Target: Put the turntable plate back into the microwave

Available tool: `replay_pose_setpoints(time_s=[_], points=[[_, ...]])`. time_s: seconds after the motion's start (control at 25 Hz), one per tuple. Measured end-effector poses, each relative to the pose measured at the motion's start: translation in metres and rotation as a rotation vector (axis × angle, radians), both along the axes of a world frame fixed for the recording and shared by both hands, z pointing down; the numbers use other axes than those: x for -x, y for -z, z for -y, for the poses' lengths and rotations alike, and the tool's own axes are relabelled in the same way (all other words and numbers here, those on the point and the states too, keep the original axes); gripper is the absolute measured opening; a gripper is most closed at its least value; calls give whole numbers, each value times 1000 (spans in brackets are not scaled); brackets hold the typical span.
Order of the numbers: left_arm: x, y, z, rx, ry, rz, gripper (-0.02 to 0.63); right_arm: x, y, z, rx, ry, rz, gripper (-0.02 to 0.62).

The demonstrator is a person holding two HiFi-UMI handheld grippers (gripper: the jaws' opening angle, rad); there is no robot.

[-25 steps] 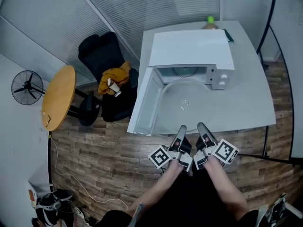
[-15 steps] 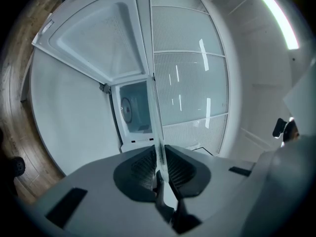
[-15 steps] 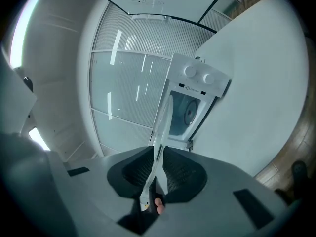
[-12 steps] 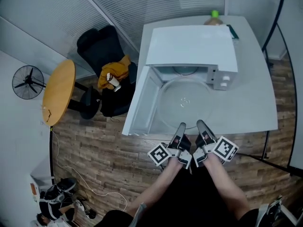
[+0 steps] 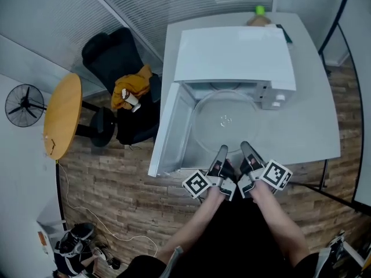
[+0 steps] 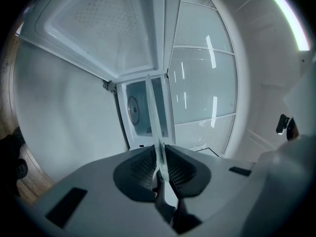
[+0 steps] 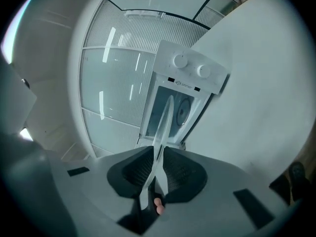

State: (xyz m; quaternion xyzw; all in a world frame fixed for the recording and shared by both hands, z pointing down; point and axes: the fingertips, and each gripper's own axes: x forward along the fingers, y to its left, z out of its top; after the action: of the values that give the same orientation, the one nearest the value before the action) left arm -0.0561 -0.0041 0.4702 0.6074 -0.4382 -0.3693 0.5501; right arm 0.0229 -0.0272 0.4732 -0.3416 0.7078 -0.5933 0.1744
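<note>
The clear glass turntable plate [image 5: 225,123] hangs level in front of the white microwave [image 5: 235,54], its far rim at the mouth of the open cavity. My left gripper [image 5: 222,153] and right gripper [image 5: 244,149] sit side by side, each shut on the plate's near rim. In the left gripper view the plate's edge [image 6: 157,132] runs between the pads of the left gripper [image 6: 159,164] toward the cavity [image 6: 140,110]. The right gripper view shows the plate's rim [image 7: 164,122] pinched in the right gripper [image 7: 158,169], below the knob panel [image 7: 190,70].
The microwave door [image 5: 168,132] swings open to the left. The microwave stands on a white table [image 5: 313,109] with a green-capped bottle [image 5: 259,17] behind it. A black chair [image 5: 116,57] with an orange cloth, a round wooden table [image 5: 61,114] and a fan [image 5: 23,106] stand at the left.
Both grippers carried the plate forward and lower, toward the microwave's opening. The plate's far rim now reaches the cavity mouth. Both grips are unchanged.
</note>
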Motion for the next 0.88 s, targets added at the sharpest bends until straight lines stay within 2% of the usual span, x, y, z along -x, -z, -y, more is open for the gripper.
replay_pose_setpoints(time_s=[0.12,0.28,0.52,0.68,0.88], points=[[4,-9,13,14,-15,-26,46,3,-10,11,18,-9,-42,72],[12,-19,34,32,-39,-30,48,14,-14,32,1,-19,-28,74],[17,-28,63,35,-80,-52,48,19,-29,57,25,-50,-76,75],[26,-41,82,37,-115,8,48,22,-36,75,28,-71,-85,75],[27,-45,104,27,-128,4,51,25,-37,99,3,-90,-71,75]])
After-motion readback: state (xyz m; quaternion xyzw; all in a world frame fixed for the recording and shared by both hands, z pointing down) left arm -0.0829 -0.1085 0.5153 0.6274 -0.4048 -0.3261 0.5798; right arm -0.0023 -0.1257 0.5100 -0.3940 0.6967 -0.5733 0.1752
